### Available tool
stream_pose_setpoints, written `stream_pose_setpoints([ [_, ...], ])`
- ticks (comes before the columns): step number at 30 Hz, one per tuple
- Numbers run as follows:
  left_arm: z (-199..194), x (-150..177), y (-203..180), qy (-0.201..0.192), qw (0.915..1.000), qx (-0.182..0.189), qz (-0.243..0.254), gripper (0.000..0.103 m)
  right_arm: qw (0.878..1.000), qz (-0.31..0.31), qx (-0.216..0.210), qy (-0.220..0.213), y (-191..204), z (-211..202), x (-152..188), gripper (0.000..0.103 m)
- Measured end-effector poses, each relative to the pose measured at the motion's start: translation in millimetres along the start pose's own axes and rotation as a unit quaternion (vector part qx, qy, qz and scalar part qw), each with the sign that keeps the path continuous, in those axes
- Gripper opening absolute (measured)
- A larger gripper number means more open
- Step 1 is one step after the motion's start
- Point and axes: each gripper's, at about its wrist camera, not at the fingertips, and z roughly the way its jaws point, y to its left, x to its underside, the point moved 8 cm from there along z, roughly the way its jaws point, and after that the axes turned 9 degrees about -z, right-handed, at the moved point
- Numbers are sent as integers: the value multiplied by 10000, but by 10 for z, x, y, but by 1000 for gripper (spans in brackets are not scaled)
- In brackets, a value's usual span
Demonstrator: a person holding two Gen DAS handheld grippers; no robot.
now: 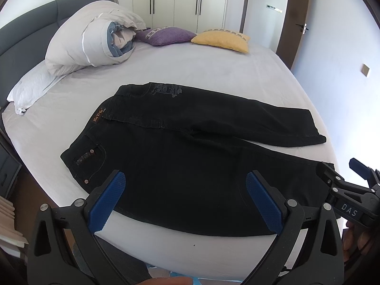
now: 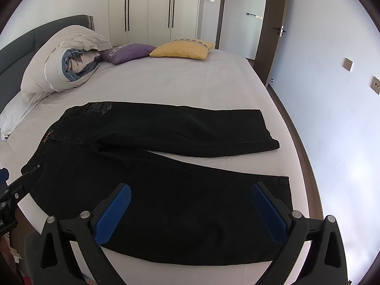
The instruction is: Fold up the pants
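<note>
Black pants (image 1: 190,166) lie spread flat on the bed, waistband to the left, the two legs running right and apart; they also show in the right wrist view (image 2: 166,190). My left gripper (image 1: 185,182) is open and empty, hovering over the near leg close to the hip pocket. My right gripper (image 2: 192,194) is open and empty above the lower part of the near leg. The right gripper also shows at the right edge of the left wrist view (image 1: 342,171).
The bed sheet (image 1: 213,71) is pale. A rolled duvet (image 1: 95,38) and a white pillow (image 1: 30,87) lie at the head, with a purple cushion (image 1: 163,35) and a yellow cushion (image 1: 223,40). The wardrobe (image 2: 152,7) and a door (image 2: 273,23) stand behind.
</note>
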Motion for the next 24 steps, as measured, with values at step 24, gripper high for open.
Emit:
stream_pose_setpoints([
  [24,329,52,153,822,9823,1200,-1184,103,9998,-120,-78,102,56,161,-2,103],
])
